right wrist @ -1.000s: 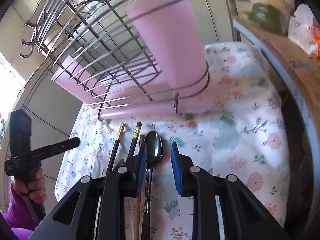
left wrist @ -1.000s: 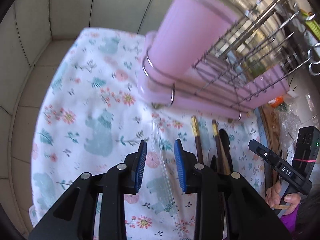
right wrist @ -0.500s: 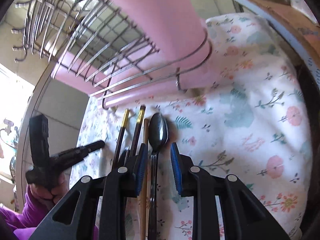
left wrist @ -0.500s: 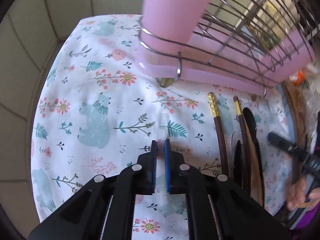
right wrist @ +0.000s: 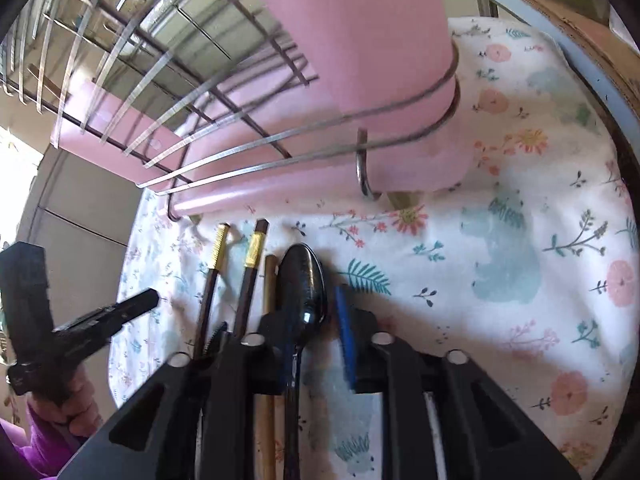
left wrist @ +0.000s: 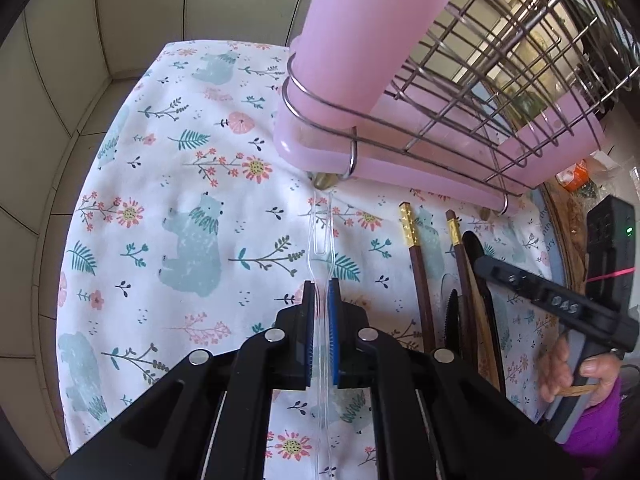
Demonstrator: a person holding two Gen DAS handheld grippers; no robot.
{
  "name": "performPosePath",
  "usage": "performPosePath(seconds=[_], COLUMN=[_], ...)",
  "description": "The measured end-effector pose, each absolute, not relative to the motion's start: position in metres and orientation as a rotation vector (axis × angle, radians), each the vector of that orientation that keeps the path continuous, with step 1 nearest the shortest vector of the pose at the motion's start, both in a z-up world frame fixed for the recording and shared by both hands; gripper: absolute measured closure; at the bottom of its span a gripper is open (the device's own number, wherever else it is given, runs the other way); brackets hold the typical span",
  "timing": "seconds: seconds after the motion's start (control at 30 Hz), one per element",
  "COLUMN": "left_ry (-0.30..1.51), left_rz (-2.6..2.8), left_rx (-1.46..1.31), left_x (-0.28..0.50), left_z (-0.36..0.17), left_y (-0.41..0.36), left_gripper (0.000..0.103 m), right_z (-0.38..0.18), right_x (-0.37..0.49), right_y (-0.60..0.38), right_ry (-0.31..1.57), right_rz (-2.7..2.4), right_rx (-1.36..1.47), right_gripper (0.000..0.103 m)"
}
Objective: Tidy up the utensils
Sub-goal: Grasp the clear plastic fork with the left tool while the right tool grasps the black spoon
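Both tools are engaged: your left hand-held gripper (left wrist: 320,300) pinches the clear plastic fork (left wrist: 320,236) on the desk cloth (left wrist: 160,184), the right hand-held gripper (right wrist: 316,320) gapes around the dark spoon (right wrist: 304,280), so lift the fork level toward the pink cup (left wrist: 360,32).

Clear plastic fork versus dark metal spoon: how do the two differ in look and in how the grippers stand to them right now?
The clear plastic fork is see-through and thin; the dark metal spoon is opaque and glossy.

The left gripper is shut on the fork's handle; the right gripper is open, straddling the spoon.

The fork lies alone on the floral cloth; the spoon lies beside the chopsticks.

Both point toward the pink rack.
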State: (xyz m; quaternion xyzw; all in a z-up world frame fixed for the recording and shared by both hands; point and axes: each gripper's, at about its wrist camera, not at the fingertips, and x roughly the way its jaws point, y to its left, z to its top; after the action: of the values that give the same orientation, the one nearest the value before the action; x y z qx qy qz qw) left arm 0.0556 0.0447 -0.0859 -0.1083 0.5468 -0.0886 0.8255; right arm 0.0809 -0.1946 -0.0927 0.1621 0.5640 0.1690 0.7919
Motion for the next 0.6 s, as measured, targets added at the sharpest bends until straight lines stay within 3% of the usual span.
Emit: performPosePath(seconds=[0.13,0.6], left_ry=[1.128,0.921], left_rz=[-0.198,-0.242], left_rx=[-0.250,-0.297], left_x=[0.056,0.043], left_z=[-0.080,-0.027], left_y=[0.047,0.062], left_gripper=[0.097,0.097], right_z=[-0.089,-0.020], right_x=[0.075,0.037], right_y=[-0.202,-0.249], right_ry=[1.180,0.901], right_rz=[0.375,0.349], right_rx=[0.395,0.449], right_gripper=[0.101,0.101])
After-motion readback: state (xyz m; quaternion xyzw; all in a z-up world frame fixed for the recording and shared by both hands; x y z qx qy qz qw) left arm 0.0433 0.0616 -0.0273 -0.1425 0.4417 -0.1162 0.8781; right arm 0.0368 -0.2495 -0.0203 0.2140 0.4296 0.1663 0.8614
